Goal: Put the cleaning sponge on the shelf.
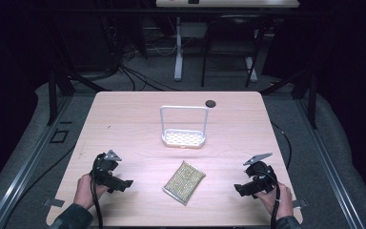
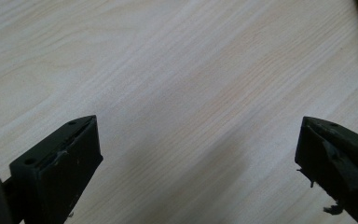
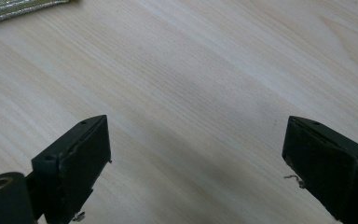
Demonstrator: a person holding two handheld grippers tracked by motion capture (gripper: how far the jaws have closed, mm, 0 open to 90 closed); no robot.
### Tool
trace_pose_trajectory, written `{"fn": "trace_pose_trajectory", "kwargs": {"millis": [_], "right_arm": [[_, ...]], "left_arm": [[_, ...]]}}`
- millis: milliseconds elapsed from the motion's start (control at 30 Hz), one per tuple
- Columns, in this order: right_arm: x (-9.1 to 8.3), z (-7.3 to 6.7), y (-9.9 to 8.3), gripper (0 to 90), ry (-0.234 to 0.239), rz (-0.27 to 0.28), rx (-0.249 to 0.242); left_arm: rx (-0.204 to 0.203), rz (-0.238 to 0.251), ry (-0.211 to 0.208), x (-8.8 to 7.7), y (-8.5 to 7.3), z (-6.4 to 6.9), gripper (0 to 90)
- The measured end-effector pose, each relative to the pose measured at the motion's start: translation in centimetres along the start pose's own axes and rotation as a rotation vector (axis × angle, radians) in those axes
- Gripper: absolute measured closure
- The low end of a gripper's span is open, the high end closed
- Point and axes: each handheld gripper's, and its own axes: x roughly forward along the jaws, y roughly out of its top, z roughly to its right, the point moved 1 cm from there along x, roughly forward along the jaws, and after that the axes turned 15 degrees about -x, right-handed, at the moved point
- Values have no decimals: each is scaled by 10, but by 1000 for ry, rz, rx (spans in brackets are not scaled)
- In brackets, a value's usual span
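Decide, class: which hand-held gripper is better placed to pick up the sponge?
Roughly even. The sponge lies between them; the left hand-held gripper looks slightly nearer than the right hand-held gripper. Both stand open and empty, so left, marginally.

black grippers (image 1: pixel 124 183), grey plates — dark sleeves (image 1: pixel 71 217)

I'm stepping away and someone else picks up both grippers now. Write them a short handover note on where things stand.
Left gripper: open, nothing between the jaws, low over bare table at the near left.
Right gripper: open, holding nothing, low at the near right.
Sponge: lies flat between the two grippers, near the front edge, untouched.
White rack: stands upright mid-table behind the sponge, its tray bare.
Done: nothing yet by the look of it.
Left: probably grip the sponge and set it in the rack.
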Motion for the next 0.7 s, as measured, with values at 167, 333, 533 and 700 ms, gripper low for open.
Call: {"fn": "trace_pose_trajectory", "kwargs": {"millis": [167,333,533,700], "right_arm": [[0,-3,3,63,2,7,-3],[1,-8,6,58,16,2,-17],[2,-14,15,58,33,27,-23],[2,-20,23,60,41,40,-35]], "left_arm": [[5,1,2,0,0,1,1],[4,0,-2,0,0,1,2],[6,5,-10,0,0,2,2],[4,5,-11,0,0,2,2]]}}
